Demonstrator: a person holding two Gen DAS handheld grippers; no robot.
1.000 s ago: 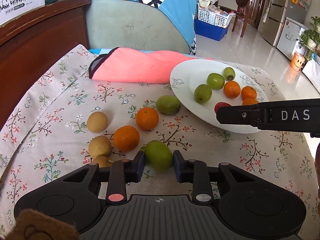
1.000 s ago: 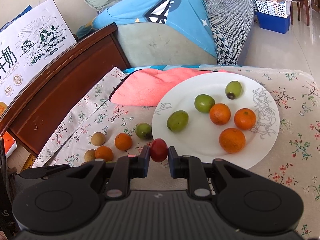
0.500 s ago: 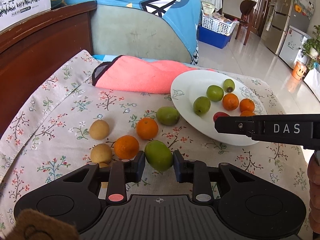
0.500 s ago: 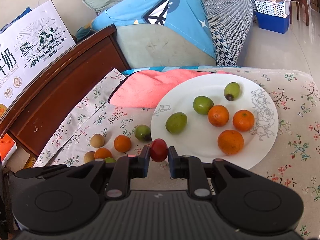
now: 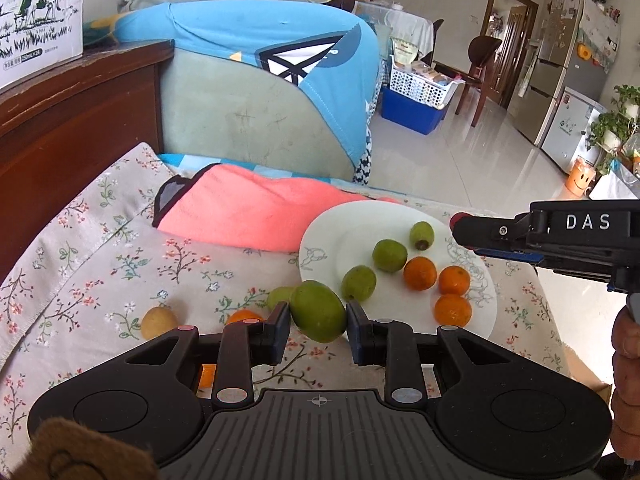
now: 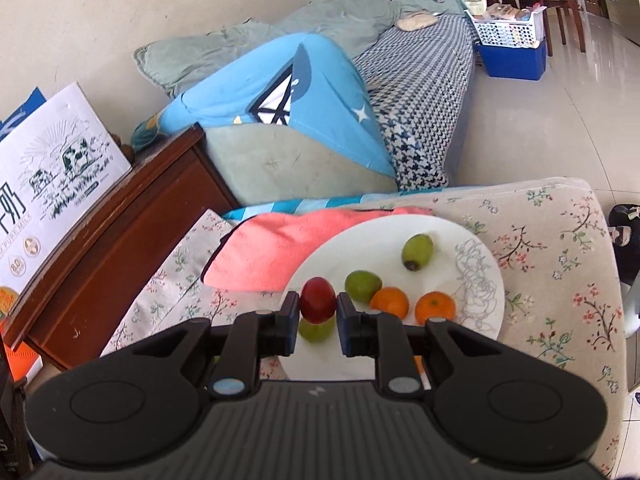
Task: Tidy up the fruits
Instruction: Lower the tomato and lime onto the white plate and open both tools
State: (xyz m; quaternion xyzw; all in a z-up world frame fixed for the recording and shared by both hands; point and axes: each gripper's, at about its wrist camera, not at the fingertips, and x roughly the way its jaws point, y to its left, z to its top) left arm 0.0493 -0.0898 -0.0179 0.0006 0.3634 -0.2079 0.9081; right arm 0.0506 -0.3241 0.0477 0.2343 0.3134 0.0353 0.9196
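My left gripper point(image 5: 318, 317) is shut on a large green fruit point(image 5: 318, 311), held above the floral cloth just left of the white plate point(image 5: 332, 228). On the plate lie three smaller green fruits point(image 5: 389, 255) and three oranges point(image 5: 419, 273). My right gripper point(image 6: 318, 307) is shut on a small red fruit point(image 6: 317, 299), held over the near left part of the plate point(image 6: 476, 252). In the left wrist view the right gripper point(image 5: 460, 226) reaches in from the right above the plate. A tan fruit point(image 5: 159, 322), an orange point(image 5: 244, 315) and another green fruit point(image 5: 278, 296) rest on the cloth.
A pink towel point(image 5: 248, 212) lies behind the plate on the floral cloth point(image 5: 80, 248). A dark wooden board point(image 5: 72, 120) runs along the left, with a sofa and blue cushion point(image 5: 260, 56) behind. The cloth's right edge drops to a tiled floor point(image 5: 480, 160).
Both grippers have risen with their fruits. The left one carried the green fruit right toward the plate; the right one moved the red fruit forward over the plate.
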